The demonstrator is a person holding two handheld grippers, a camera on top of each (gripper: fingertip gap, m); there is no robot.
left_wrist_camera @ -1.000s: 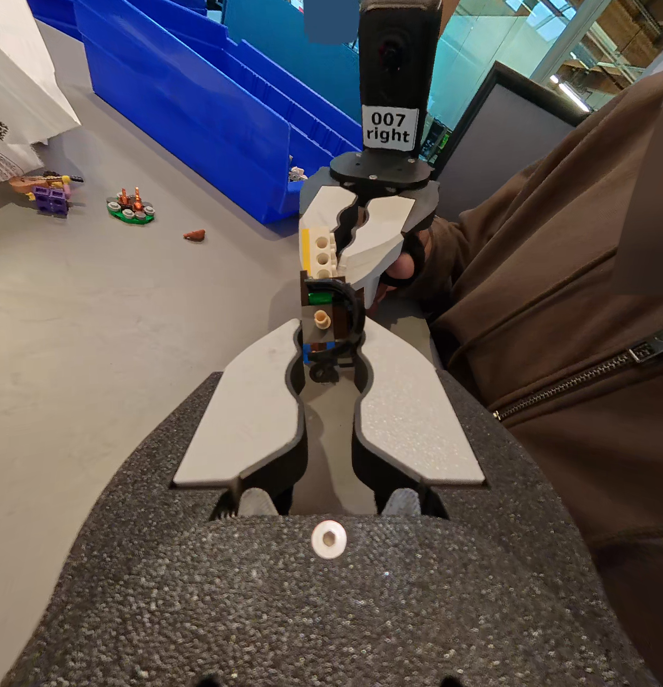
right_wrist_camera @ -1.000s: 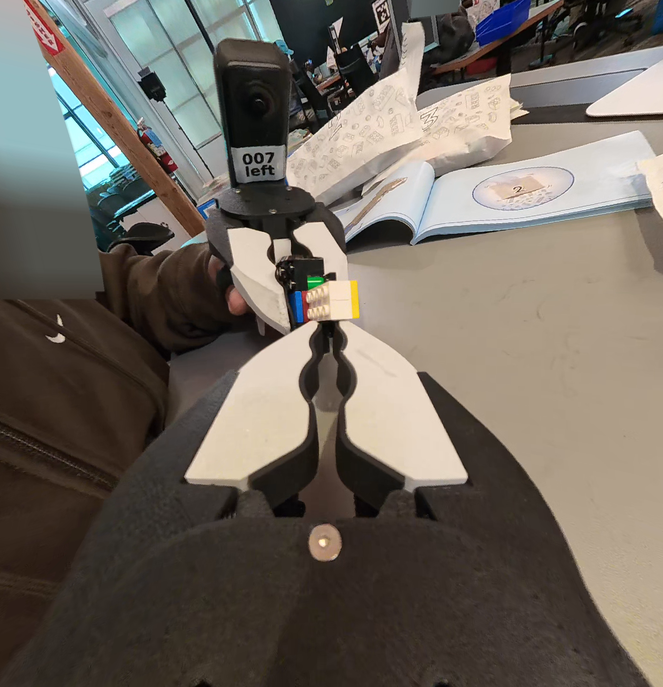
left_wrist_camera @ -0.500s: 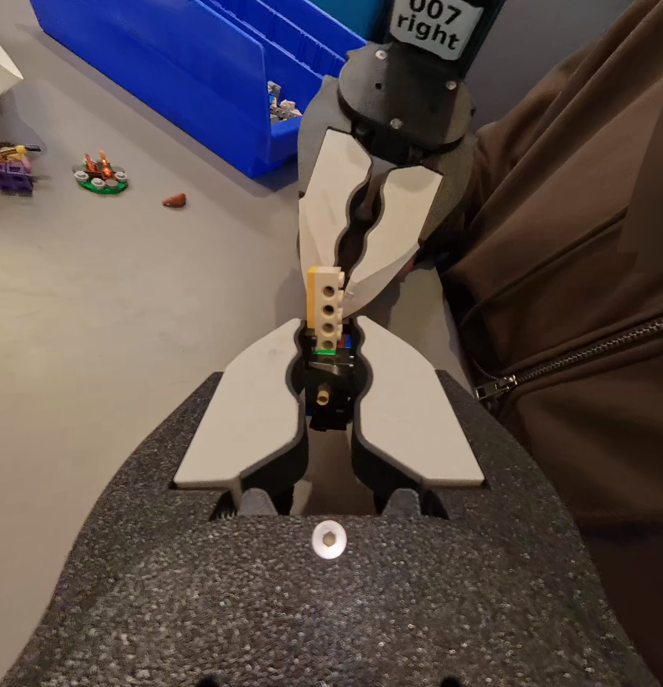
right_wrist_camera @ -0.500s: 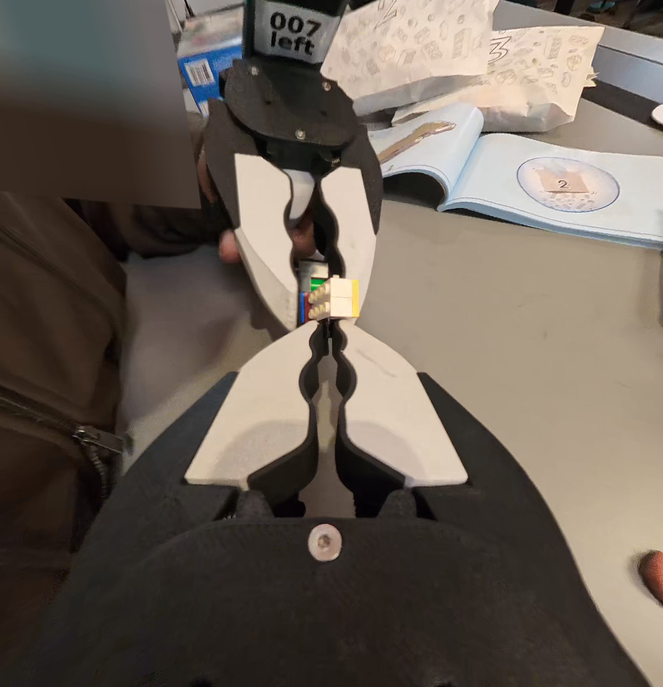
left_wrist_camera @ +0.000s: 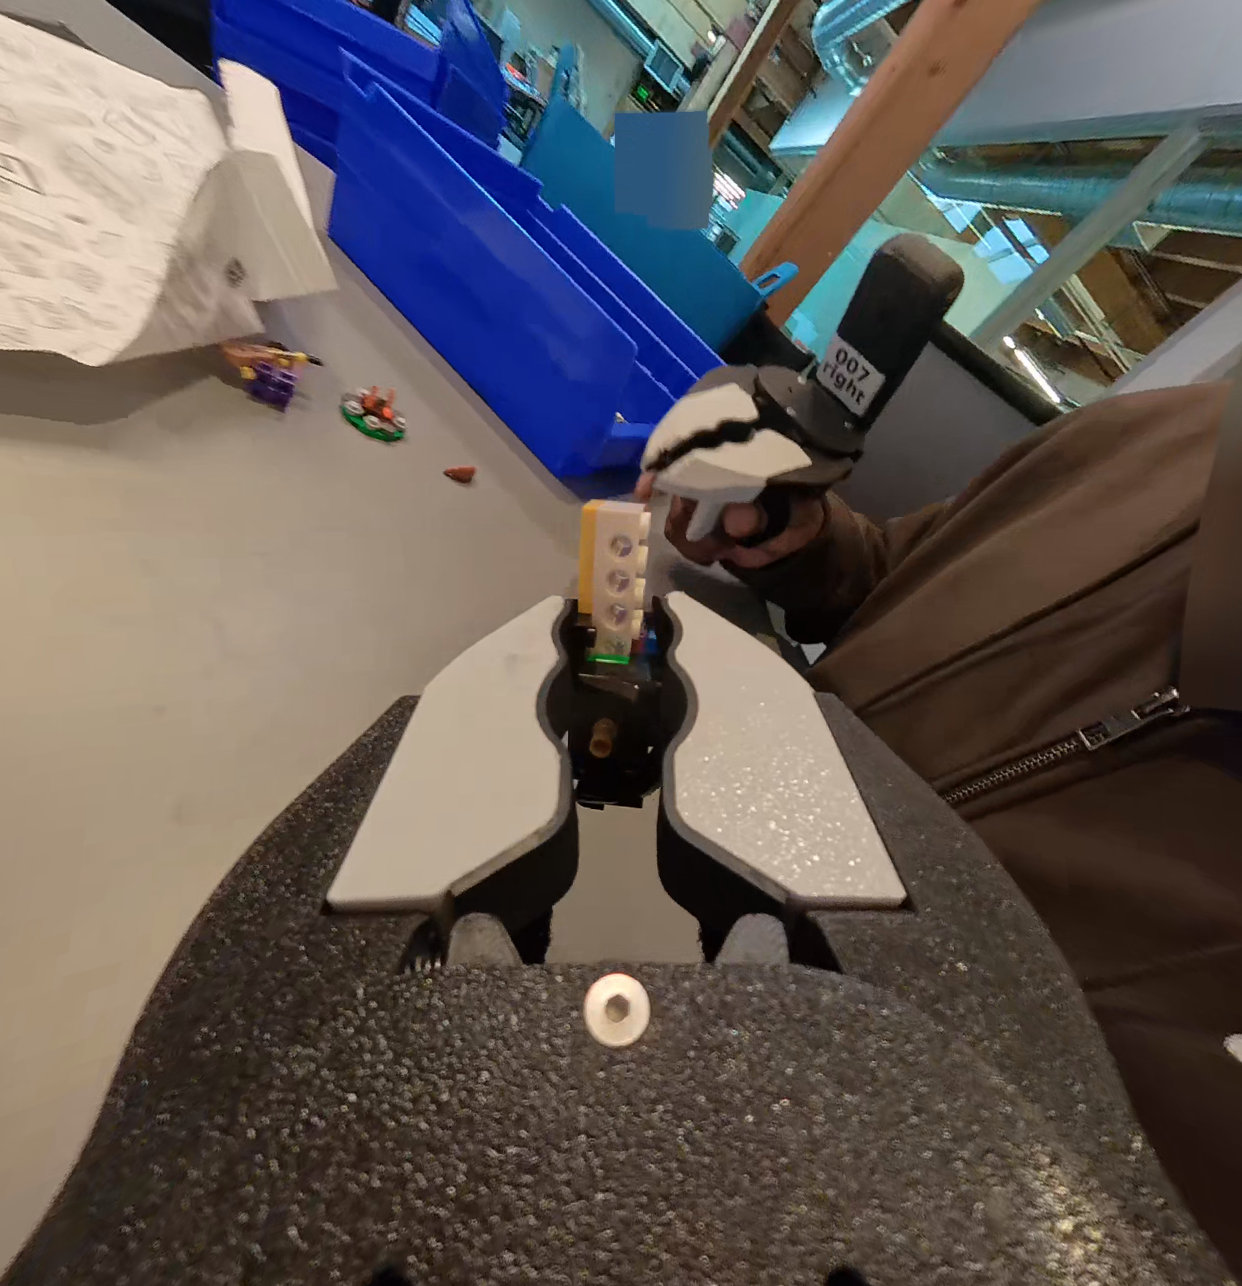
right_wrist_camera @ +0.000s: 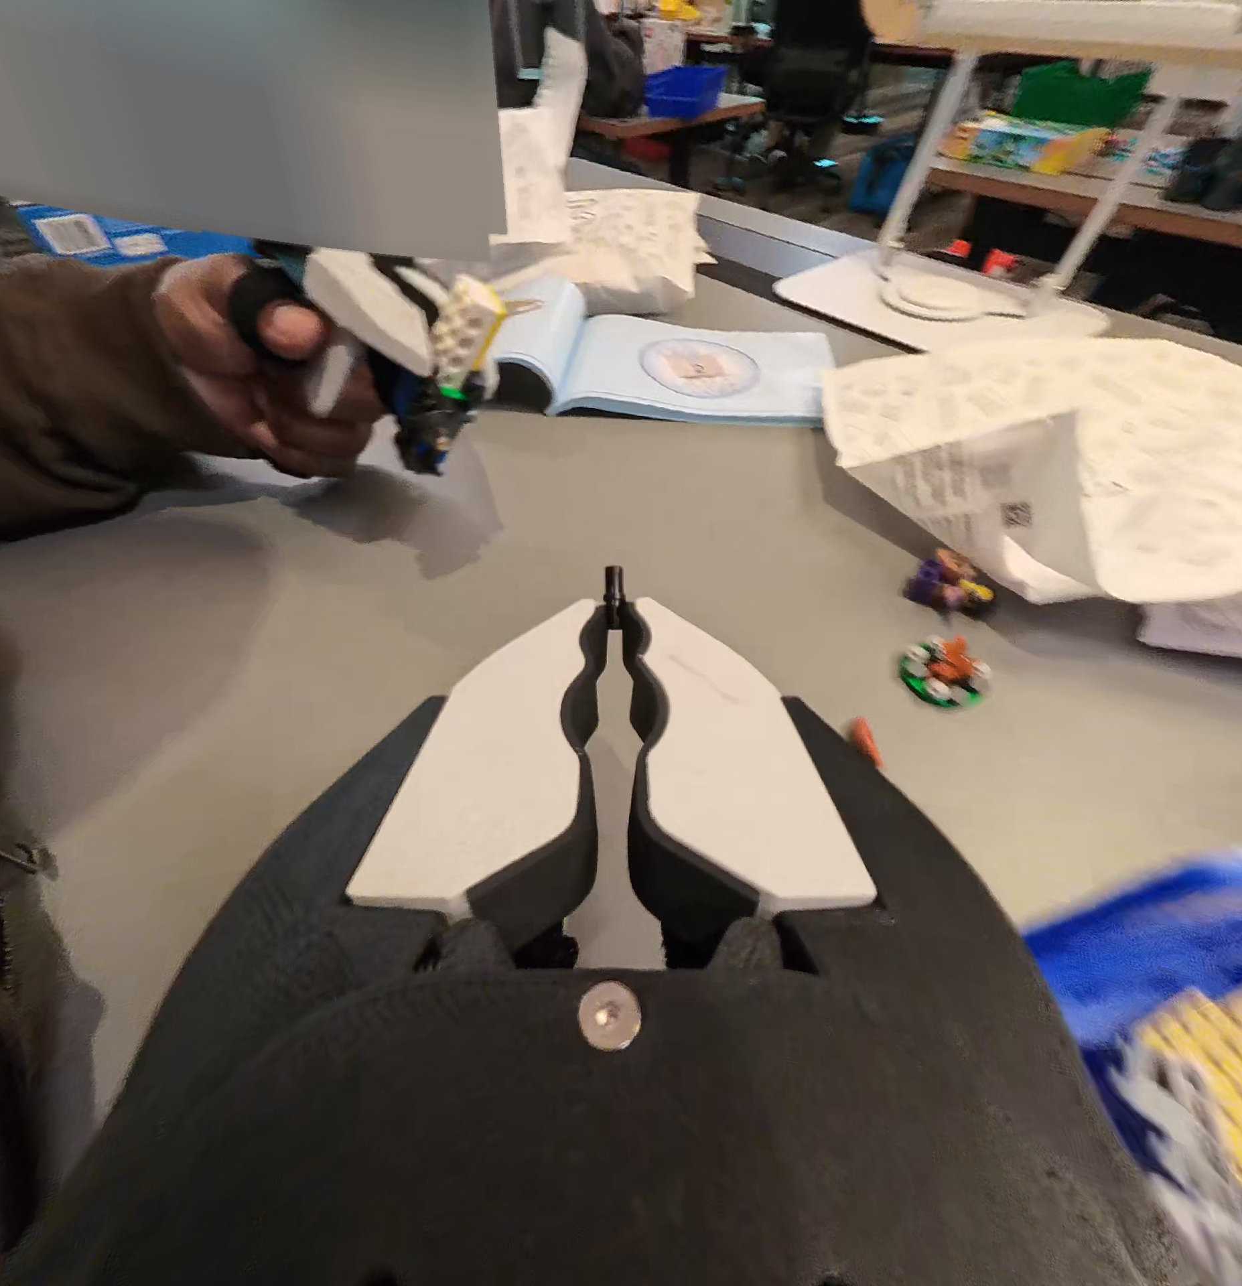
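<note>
My left gripper (left_wrist_camera: 615, 607) is shut on a small brick assembly (left_wrist_camera: 615, 557): a white beam with holes, a yellow plate on its side, and green, blue and black parts deeper between the fingers. It is held above the grey table (left_wrist_camera: 187, 626). The assembly also shows in the right wrist view (right_wrist_camera: 458, 341), in the left gripper (right_wrist_camera: 395, 320) at the upper left. My right gripper (right_wrist_camera: 615, 611) is shut on a small black peg (right_wrist_camera: 612, 588) that sticks out past its fingertips. In the left wrist view the right gripper (left_wrist_camera: 716, 445) is just beyond the top of the assembly.
Blue bins (left_wrist_camera: 465, 278) stand along the far side. A white printed paper bag (right_wrist_camera: 1057, 473), a purple brick figure (right_wrist_camera: 949, 584), a round green build (right_wrist_camera: 942, 671) and a small brown piece (right_wrist_camera: 863, 739) lie to the right. An open booklet (right_wrist_camera: 674, 369) lies behind. It is some 15 cm from my right tips to the purple brick figure (right_wrist_camera: 949, 584). The left camera catches it too, in the left wrist view (left_wrist_camera: 282, 367).
My right gripper has drawn back from the assembly, where its tips were, and now shows the black peg in its tips. The left gripper has tilted with the assembly still in it.
</note>
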